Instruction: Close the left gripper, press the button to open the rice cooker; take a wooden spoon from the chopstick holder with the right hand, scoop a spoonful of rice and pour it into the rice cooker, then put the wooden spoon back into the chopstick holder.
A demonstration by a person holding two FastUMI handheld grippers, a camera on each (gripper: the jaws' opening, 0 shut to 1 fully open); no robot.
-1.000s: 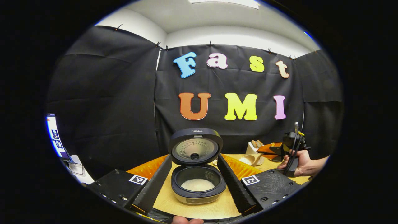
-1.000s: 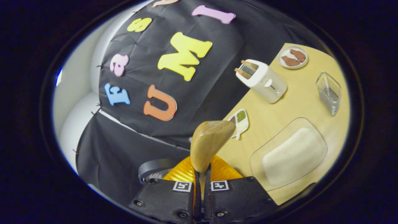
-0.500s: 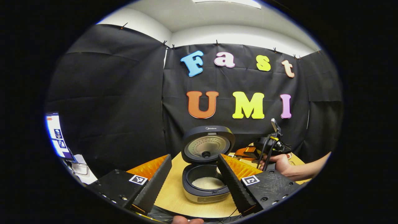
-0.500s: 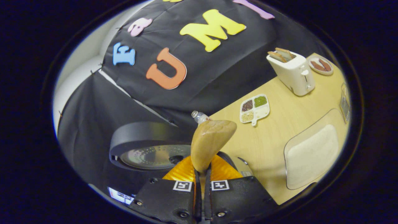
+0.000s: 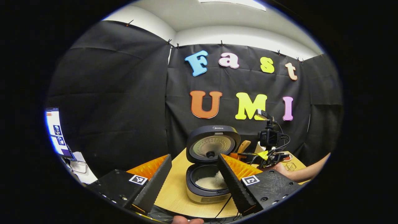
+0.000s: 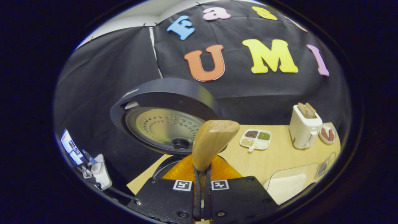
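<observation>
Your right gripper (image 6: 201, 174) is clamped on the wooden spoon (image 6: 211, 143), bowl sticking up right beside the rice cooker (image 6: 164, 121) and its raised lid, while your left gripper (image 5: 194, 177) sits spread wide around the open pot, with bare table (image 6: 279, 155) off toward the toaster (image 6: 304, 127).

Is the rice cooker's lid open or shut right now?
Open: the lid stands upright behind the rice cooker, with rice visible inside.
</observation>
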